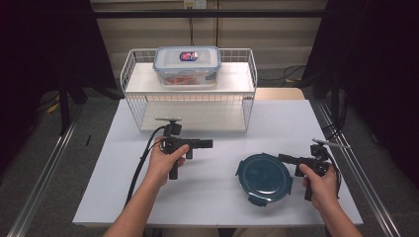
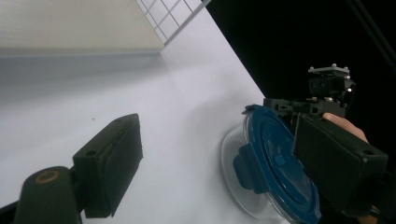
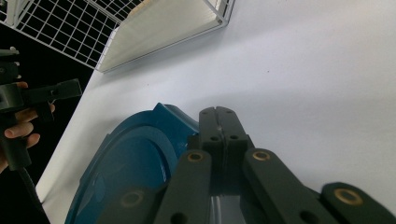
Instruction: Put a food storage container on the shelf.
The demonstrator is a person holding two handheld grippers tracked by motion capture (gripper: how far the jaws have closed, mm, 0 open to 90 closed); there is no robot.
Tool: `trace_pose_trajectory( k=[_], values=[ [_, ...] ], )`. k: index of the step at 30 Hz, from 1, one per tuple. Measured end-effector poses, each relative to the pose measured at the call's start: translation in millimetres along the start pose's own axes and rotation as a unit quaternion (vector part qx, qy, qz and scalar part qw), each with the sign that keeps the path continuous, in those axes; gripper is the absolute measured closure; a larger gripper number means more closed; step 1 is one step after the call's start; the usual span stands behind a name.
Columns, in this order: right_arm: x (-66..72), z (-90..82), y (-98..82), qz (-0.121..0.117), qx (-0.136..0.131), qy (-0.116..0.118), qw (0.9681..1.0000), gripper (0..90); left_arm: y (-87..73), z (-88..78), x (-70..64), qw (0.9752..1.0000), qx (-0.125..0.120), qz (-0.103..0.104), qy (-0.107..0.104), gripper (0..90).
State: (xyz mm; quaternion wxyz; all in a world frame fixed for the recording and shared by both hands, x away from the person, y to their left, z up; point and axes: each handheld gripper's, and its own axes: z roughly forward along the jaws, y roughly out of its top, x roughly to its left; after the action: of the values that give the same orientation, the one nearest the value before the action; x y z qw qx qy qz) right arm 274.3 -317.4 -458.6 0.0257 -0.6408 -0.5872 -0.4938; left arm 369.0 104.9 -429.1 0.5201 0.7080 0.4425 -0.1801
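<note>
- Honestly, little looks done yet: my white table (image 1: pixel 212 197) carries the wire rack (image 1: pixel 190 101) at its far edge, and the round blue-lidded container (image 1: pixel 263 178) sits by the near right corner, its lid on and clips apparently shut.
- On the rack's top shelf rests a clear rectangular box (image 1: pixel 187 65), lidded, with something red inside.
- What the round container holds, I cannot tell.
- My right gripper (image 1: pixel 285 158) has its jaws pressed together, empty, at the container's right rim.
- My left gripper (image 1: pixel 207 143) hovers mid-table, jaws wide apart, holding nothing.
</note>
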Motion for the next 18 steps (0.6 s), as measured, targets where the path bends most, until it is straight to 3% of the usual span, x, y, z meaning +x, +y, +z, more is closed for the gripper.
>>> trace_pose_trajectory(
  k=[2,9,18],
  values=[
    [1.1,-1.8,-0.6,-0.002,-0.007,0.001,1.0,90.0,-2.1,3.2,-0.2,0.9999,0.008,0.009,0.002,15.7],
    [0.5,-16.4,-3.2,0.004,-0.023,0.002,0.9997,77.7,-9.0,16.9,-2.4,0.9995,0.028,0.01,-0.006,16.9],
    [2.8,-27.1,-10.5,0.007,-0.023,0.015,0.9996,56.6,-20.3,38.6,-8.3,0.998,0.06,0.011,-0.017,16.8]
  ],
)
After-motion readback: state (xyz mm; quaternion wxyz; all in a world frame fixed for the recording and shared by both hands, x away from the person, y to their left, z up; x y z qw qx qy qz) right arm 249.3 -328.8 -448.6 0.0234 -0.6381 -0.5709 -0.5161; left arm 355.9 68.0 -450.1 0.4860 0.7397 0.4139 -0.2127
